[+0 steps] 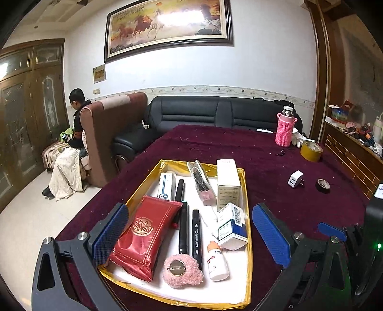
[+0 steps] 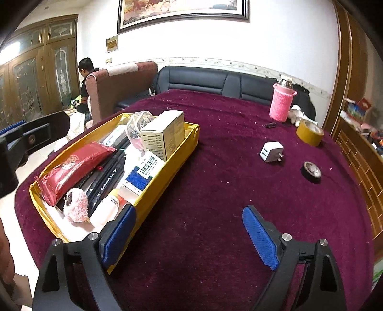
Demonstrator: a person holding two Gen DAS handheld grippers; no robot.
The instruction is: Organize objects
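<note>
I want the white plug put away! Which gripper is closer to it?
Right. The right gripper hangs open over bare cloth just this side of the white plug. The left gripper is open over the yellow tray, farther off.

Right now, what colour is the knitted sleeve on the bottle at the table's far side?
Pink; the knitted sleeve shows best in the left wrist view.

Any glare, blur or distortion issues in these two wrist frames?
Left wrist: glare washes out the painting; fisheye bows the walls, black vignette in the corners; tray sharp. Right wrist: same bowing, shelf at the right edge smeared; charger and tape crisp.
</note>
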